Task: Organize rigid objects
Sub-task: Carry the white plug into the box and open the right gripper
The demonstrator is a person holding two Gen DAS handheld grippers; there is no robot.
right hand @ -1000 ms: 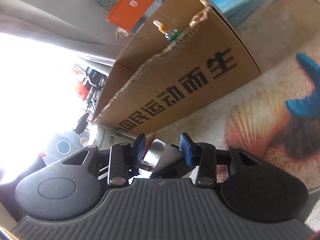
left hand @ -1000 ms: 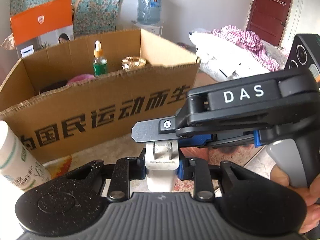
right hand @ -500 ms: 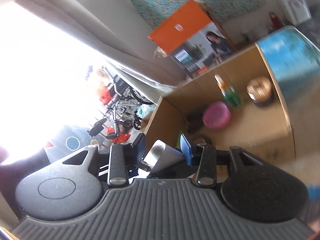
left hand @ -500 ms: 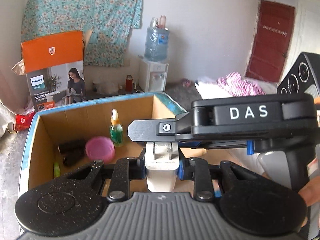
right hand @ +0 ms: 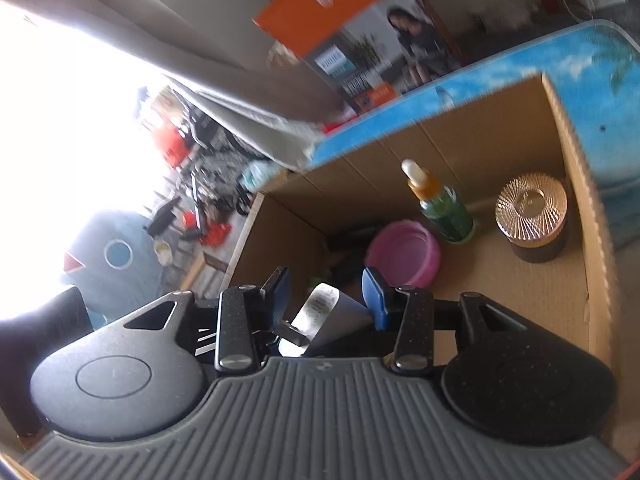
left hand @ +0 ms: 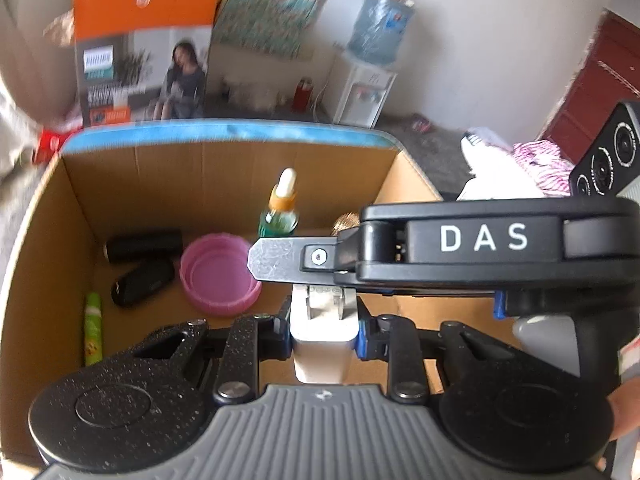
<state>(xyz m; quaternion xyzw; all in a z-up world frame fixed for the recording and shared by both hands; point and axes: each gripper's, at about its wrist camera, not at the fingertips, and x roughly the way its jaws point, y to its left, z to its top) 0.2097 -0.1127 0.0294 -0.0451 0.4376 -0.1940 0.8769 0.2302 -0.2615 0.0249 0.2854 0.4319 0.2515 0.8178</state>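
My left gripper [left hand: 323,316] is shut on a white charger plug [left hand: 322,344], prongs pointing forward, above the open cardboard box [left hand: 200,184]. The right gripper [left hand: 280,260] crosses the left wrist view from the right, just above the plug. In the right wrist view, the right gripper [right hand: 326,286] is shut on a small grey object with a shiny silver face [right hand: 320,312], tilted between the blue pads. Inside the box [right hand: 480,128] lie a pink lid [left hand: 218,276], a green dropper bottle [left hand: 280,216], two black cylinders [left hand: 144,246] and a green tube [left hand: 92,328].
A gold-topped jar [right hand: 530,216] stands in the box's right corner. An orange and grey product carton [left hand: 144,52] stands behind the box, and a water dispenser [left hand: 368,92] against the far wall. A blue patterned surface [right hand: 592,56] borders the box. A hand [left hand: 624,412] is at the right edge.
Both grippers rose from in front of the box's printed outer wall to above its opening. The views now look down into the box. The plug and the grey object stayed gripped.
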